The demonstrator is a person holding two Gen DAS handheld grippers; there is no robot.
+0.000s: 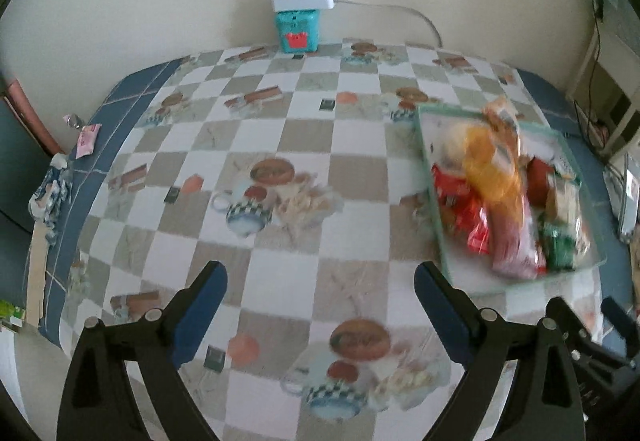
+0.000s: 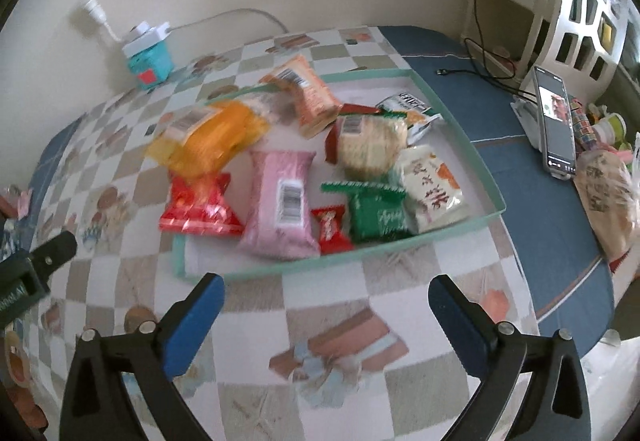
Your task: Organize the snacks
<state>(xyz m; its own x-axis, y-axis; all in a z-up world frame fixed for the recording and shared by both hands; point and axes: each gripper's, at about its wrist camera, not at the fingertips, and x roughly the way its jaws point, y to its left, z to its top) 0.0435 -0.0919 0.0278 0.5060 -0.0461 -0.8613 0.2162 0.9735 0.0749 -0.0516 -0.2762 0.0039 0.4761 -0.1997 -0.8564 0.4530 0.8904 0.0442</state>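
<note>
Worktop [image 2: 360, 353] under a checkered oilcloth printed with mugs and cakes fills both views, its blue border running along the far and side edges. Next in size, a shallow pale-green rectangular tray [image 2: 472, 145] lies flat on the cloth, ahead of the right tongs and to the right of the left tongs. Snack packets are heaped inside it: a pink plastic packet with a barcode [image 2: 282, 209] near the front rim, an orange-yellow bag [image 2: 216, 137] overhanging the left rim, a shiny red wrapper [image 2: 198, 209] partly under that bag, a round pale cracker pack [image 2: 370, 145] in the middle, a white pouch with red characters [image 2: 434, 189] at the right, a green sachet [image 2: 376, 213] just beside it, and a small red sweet [image 2: 330, 229] between pink packet and green sachet. Against the wall stands a teal box carrying a white power strip [image 1: 298, 27]. A black phone on a stand [image 2: 556, 121] sits on the blue border, right of the tray.

Left tongs [image 1: 320, 305] hang released over bare cloth, blue pads wide apart, gripping nothing. Right tongs [image 2: 326, 315] are likewise spread, empty, short of the tray's front rim.
</note>
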